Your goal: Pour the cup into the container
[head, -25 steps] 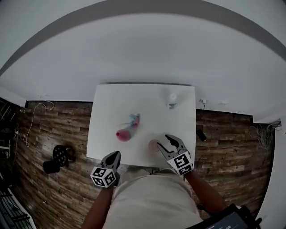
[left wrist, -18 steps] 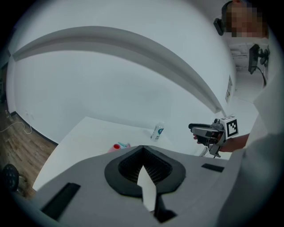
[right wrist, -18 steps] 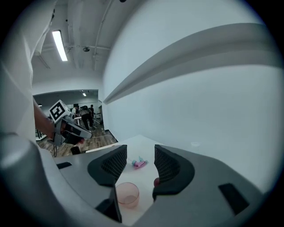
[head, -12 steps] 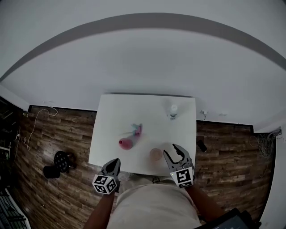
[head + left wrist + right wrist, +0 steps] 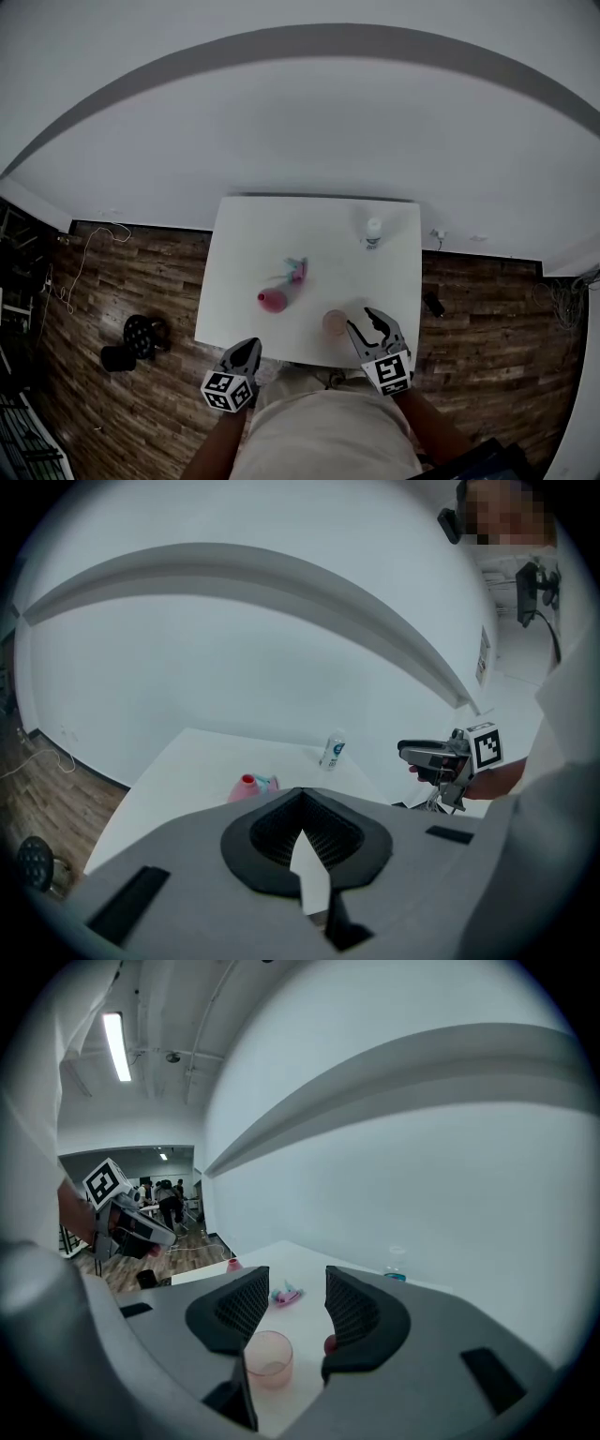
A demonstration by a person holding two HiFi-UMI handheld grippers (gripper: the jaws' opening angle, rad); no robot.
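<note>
- Wood floor (image 5: pixel 122 272) runs either side of my white worktop (image 5: pixel 244 253), with a black round thing (image 5: pixel 141 333) on the floor at far left and a plain pale wall beyond.
- On the worktop: pink container (image 5: pixel 272 300) left of centre, a teal-and-pink item (image 5: pixel 297 270) just behind it, the cup (image 5: pixel 334 322) near the front edge, and a small bottle (image 5: pixel 373 232) upright at the far right.
- Left tool (image 5: pixel 251 345) hangs off the front edge, clenched on nothing.
- Right tool (image 5: pixel 364 321) is released: its jaws are part-open after just closing a touch, with nothing between them. The cup stands just left of their tips.

dim, even light is falling; a long white ceiling strip lamp (image 5: pixel 116 1046) is glowing; fisheye edges are darkening
</note>
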